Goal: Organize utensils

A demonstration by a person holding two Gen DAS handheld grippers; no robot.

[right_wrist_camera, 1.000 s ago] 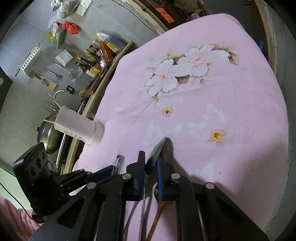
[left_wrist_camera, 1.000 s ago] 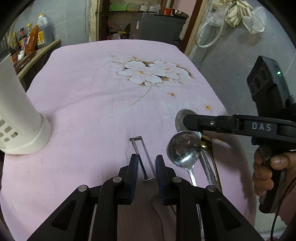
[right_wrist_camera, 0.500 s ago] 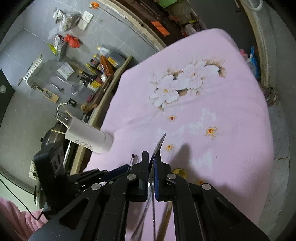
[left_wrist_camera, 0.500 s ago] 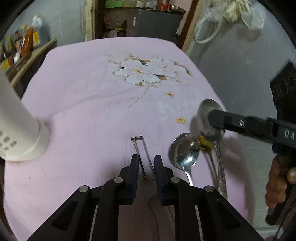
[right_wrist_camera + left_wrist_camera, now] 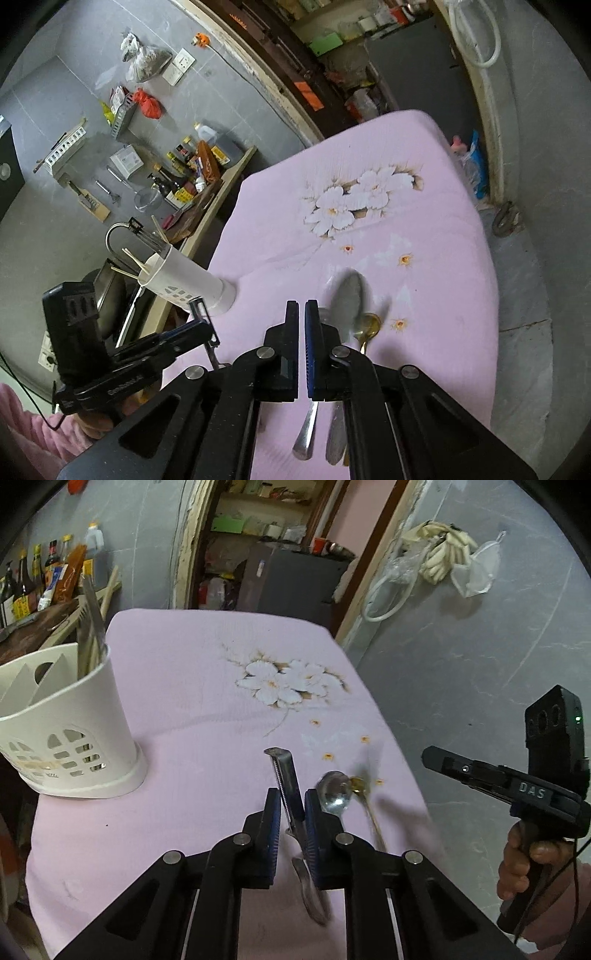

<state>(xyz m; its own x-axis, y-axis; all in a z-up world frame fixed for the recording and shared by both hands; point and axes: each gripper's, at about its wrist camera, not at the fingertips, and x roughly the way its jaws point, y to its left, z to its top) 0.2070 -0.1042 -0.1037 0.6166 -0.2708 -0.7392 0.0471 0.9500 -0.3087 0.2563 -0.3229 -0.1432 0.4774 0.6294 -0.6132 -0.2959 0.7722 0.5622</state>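
Pink cloth (image 5: 177, 709) with a white flower print covers the table in the left wrist view. The left gripper (image 5: 292, 814) is clamped on a metal peeler (image 5: 286, 775), whose slotted blade end sticks up and forward from between the blue pads while its handle trails down below them, raised off the cloth. A white utensil holder (image 5: 62, 734) with cut-out holes stands upright at the left side of the table, with metal utensils and chopsticks poking out of its top. Just to the right of the left gripper, a steel spoon (image 5: 334, 794) lies bowl-up on the cloth, and a gold spoon (image 5: 360, 786) lies touching it on the right; both look blurred. The right gripper (image 5: 428, 755) is held off the table's right edge, well apart from the spoons, and from this side I cannot tell how its jaws stand.

In the right wrist view, the right gripper (image 5: 301, 317) has its pads drawn almost together with nothing between them. Beyond and to the right of it, a blurred steel spoon (image 5: 351, 295) and the gold spoon (image 5: 369, 326) lie on the pink cloth (image 5: 424, 280), and two steel handles show below the fingers. The utensil holder (image 5: 184, 280) stands near the table's left edge. The left gripper (image 5: 205, 328) at the left holds the peeler (image 5: 197, 308) upright, near the holder.
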